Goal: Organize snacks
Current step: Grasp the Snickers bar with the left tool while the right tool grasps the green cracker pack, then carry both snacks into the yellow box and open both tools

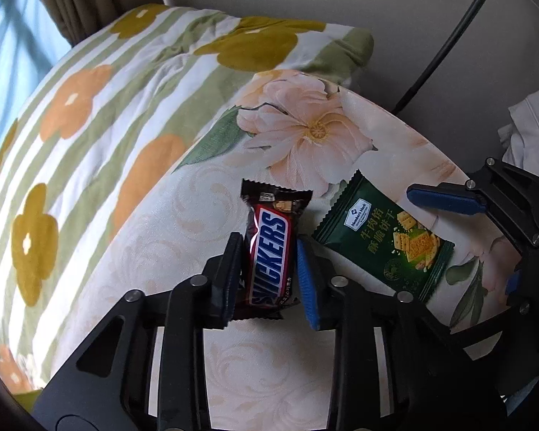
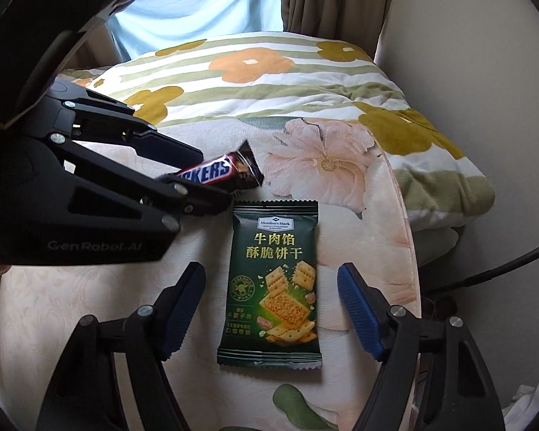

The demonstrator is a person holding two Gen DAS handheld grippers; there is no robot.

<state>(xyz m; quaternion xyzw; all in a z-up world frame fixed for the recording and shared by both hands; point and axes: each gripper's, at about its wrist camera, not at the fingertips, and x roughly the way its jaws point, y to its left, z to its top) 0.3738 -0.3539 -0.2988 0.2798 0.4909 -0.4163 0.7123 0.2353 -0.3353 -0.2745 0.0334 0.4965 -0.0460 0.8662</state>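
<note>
Snickers bar [image 1: 267, 251] clamped in left gripper [image 1: 269, 273]; cracker packet [image 2: 273, 283] between right gripper [image 2: 271, 309] pads, untouched.

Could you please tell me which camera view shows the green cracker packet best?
The right wrist view: the green cracker packet lies whole and face-up, centred between open jaws. The left wrist view shows it off to the side, slanted and smaller.

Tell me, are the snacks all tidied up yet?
Not yet. Nothing looks put away so far. The left tongs are shut on the Snickers bar. The right tongs sit open around the green cracker packet, which lies flat on the flowery cushion. Both snacks have yet to be carried somewhere; no box or basket shows.
</note>
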